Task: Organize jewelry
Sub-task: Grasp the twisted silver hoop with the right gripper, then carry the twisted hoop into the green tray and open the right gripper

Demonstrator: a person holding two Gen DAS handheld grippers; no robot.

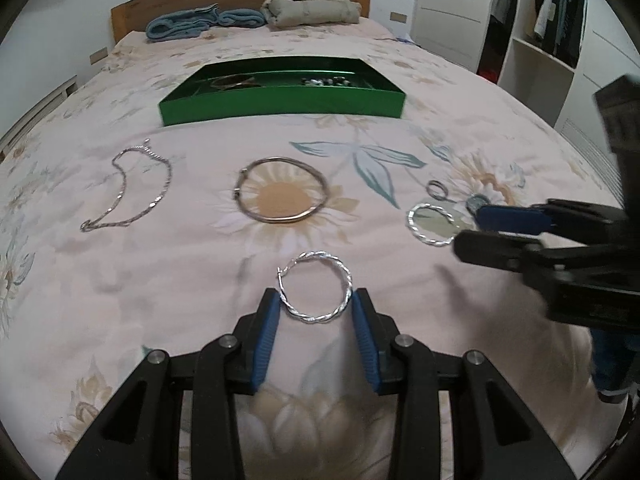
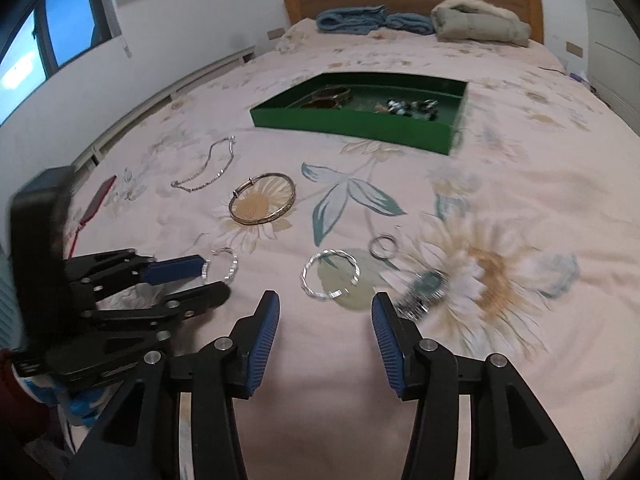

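Hoop earring (image 1: 315, 288) btwn pads of left hand-held gripper (image 1: 316, 300), narrow; right hand-held gripper (image 2: 325, 306) wide, near 2nd hoop (image 2: 330, 276).

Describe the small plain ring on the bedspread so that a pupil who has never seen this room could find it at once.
Start at the green tray in the middle of the bed and come toward the cameras, past the leaf print. The small ring lies just beyond the right-hand twisted hoop earring. It is the smallest loop there, smooth and thick, not twisted like the hoops.
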